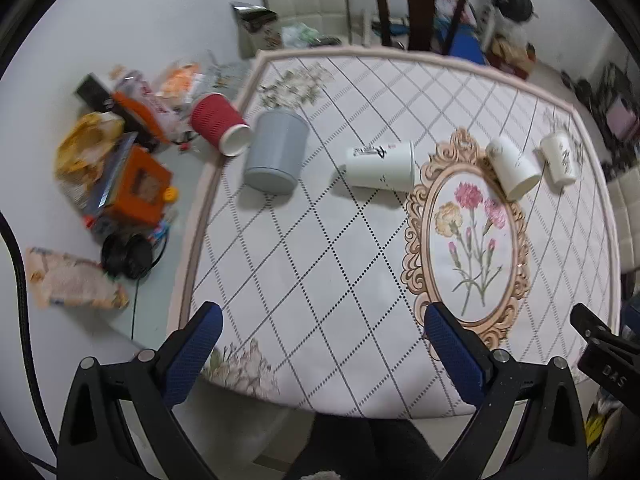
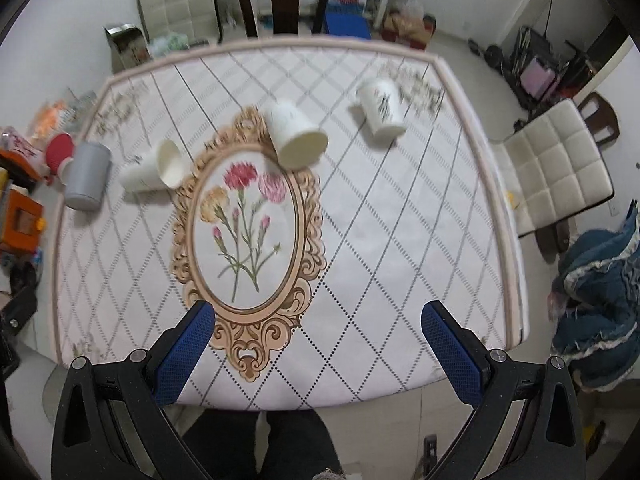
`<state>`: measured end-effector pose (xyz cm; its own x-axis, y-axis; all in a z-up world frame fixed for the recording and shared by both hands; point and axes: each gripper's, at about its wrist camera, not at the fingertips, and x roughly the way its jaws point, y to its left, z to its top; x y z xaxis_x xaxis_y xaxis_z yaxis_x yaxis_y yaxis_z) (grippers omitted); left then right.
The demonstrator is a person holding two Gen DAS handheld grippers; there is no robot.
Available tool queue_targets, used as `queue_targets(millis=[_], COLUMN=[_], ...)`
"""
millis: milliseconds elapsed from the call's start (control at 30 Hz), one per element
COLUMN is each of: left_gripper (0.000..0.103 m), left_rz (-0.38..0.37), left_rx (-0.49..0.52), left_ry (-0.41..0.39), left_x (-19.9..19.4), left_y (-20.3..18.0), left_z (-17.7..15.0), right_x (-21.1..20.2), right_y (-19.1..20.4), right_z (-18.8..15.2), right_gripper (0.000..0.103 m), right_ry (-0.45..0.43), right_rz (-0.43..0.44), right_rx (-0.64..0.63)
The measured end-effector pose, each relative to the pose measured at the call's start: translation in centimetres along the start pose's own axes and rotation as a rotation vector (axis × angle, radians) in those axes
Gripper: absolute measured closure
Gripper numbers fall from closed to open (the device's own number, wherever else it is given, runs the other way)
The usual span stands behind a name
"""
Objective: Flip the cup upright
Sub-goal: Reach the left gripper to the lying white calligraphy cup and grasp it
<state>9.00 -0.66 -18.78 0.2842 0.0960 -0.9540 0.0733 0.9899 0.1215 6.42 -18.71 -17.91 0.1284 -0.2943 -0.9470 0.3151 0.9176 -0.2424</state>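
Both your grippers, left (image 1: 320,344) and right (image 2: 318,336), gape wide, fingers empty; bump that centre-frame cup (image 2: 296,136) and it'll roll away.

L gripper (image 1: 322,322) & R gripper (image 2: 318,318): both w/ 2 fingers spread wide, holding nothing.

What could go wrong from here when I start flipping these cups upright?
The cups lie on their sides, so a nudge from either open gripper, left or right, could roll them; the middle white cup looks most exposed.

The red cup lies against the grey cup at the mat's edge, beside clutter. Grabbing one may shove the other off.

Paper cups may crush under a hard squeeze.
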Motion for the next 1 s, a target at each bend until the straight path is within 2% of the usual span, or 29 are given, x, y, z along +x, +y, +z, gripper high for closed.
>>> queue_targets(millis=[233,367,433,667,767,933,1000], left_gripper=[0.0,0.0,0.0,0.003,0.005,0.006,0.019], left_rz=[-0.022,-0.007,0.022,0.146,0.172,0.171,0.171], left_rx=[0.136,0.266,0.363,0.779,0.896,1.012,1.046], left_ry=[0.063,0.066,0.065,-0.02,-0.066,-0.089,-0.081], left_x=[5.7,8.9,10.5,13.8,14.3,15.1,15.6], left_y=[-0.9,-2.3,-3.3,-6.8,-8.0,-9.8,-10.4], left_z=[4.5,6.5,7.2,7.7,8.0,8.8,8.8], right_x=[7.2,10.1,11.3,14.3,15.2,16.0,16.2], right_y=[1.5,2.0,2.1,2.4,2.3,1.7,1.6], right_z=[1.9,3.0,3.5,5.1,5.6,6.1,6.2], right_gripper=[0.0,0.0,0.0,0.0,0.0,0.0,0.0], right_ry=[0.125,0.18,0.201,0.249,0.26,0.279,0.285], right_rz=[-0.033,-0.047,-0.053,-0.065,-0.067,-0.07,-0.072], right_rx=[0.023,0.039,0.051,0.077,0.086,0.112,0.12])
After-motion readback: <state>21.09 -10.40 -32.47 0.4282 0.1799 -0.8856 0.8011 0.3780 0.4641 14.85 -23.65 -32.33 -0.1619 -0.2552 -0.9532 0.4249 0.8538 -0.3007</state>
